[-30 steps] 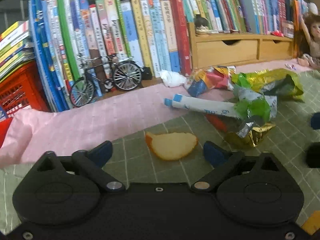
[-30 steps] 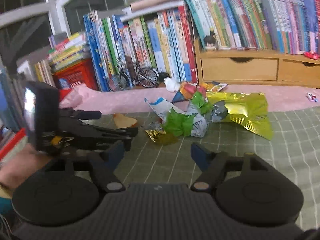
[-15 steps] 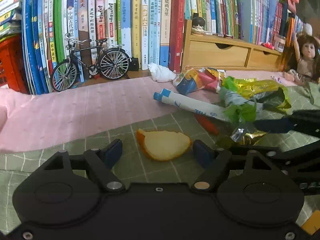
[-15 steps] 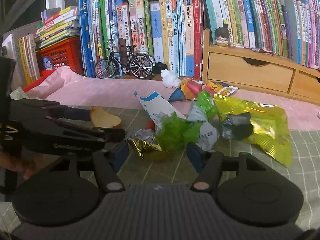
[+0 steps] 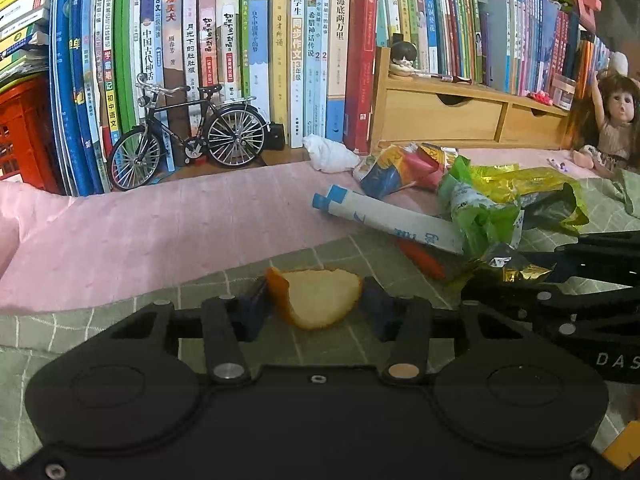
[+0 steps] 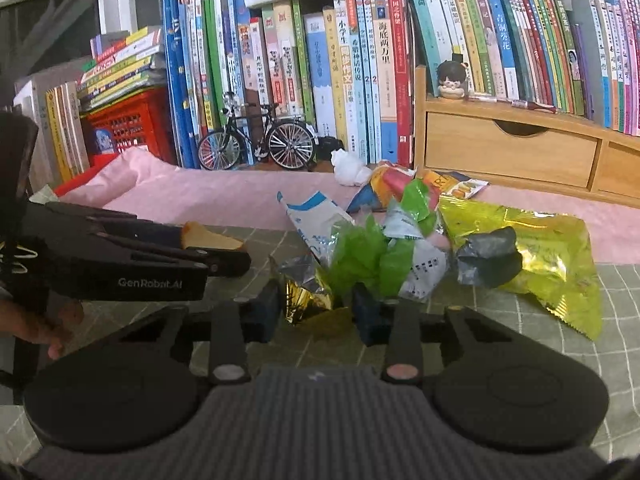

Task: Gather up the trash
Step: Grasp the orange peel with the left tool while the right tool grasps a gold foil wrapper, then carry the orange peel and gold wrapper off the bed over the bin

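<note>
Two blue pads of your left gripper (image 5: 314,304) sit either side of the orange peel (image 5: 318,298) on the green checked cloth (image 5: 120,320); the left pad touches its rind, the right one looks just off it, so I can't call it clamped. Beyond it lie a rolled blue-and-white wrapper (image 5: 388,218), a green wrapper (image 5: 480,216) and a yellow snack bag (image 5: 532,184), with a white tissue (image 5: 330,154) by the books. Your right gripper (image 5: 560,276) enters from the right at the gold foil (image 5: 516,270).

Over to your right wrist: the right gripper (image 6: 316,306) has its pads closed in around the gold foil (image 6: 308,294), touching it on both sides. The left gripper (image 6: 208,248) holds at the peel (image 6: 210,238). Wooden drawers (image 6: 508,152) are shut; the red crate (image 6: 124,124) carries stacked books, contents unseen.
</note>
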Demonstrator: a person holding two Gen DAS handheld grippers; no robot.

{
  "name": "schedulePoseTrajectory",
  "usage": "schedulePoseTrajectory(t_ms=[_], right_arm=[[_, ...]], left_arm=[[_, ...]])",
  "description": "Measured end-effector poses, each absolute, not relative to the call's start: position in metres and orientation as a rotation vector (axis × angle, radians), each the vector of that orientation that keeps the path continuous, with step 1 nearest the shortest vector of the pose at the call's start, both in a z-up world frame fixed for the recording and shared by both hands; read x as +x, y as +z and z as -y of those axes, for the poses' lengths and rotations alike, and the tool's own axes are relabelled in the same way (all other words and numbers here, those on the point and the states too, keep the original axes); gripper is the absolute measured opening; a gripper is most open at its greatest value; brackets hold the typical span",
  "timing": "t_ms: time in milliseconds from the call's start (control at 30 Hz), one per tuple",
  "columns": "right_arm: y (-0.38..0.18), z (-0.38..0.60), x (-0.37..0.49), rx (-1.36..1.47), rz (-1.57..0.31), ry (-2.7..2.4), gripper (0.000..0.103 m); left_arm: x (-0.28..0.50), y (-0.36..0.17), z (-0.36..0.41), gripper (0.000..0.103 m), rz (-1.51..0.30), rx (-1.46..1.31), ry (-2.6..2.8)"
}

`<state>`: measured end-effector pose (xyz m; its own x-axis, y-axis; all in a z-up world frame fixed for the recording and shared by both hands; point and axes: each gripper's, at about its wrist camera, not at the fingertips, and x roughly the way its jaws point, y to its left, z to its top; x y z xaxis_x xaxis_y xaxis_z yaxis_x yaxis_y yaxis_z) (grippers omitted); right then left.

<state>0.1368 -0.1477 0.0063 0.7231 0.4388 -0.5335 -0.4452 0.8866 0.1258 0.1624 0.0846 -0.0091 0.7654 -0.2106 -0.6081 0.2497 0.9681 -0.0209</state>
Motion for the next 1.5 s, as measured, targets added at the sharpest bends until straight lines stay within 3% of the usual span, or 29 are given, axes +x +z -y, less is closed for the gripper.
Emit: schedulePoseTrajectory(t_ms=[400, 600, 1033, 1500], right_arm=[[0.035, 0.176, 0.092, -0.013, -0.556, 0.528, 0.043], [0.047, 0.198, 0.051, -0.014, -0.566, 0.490, 0.046], [0.084, 0.205, -0.059, -0.130, -0.409, 0.485, 0.047], [0.075, 0.229, -0.117, -0.043, -0.480, 0.527, 0.053]], left_arm=[[0.117, 0.009, -0.081, 0.044, -0.624, 0.027, -0.287], [0.061, 0.031, -0.072, 0.044, -0.563, -0.006, -0.338], [-0.054, 0.077, -0.055, 0.045, -0.478, -0.048, -0.477], [-0.139, 0.071, -0.060, 0.045, -0.489, -0.116, -0.488]])
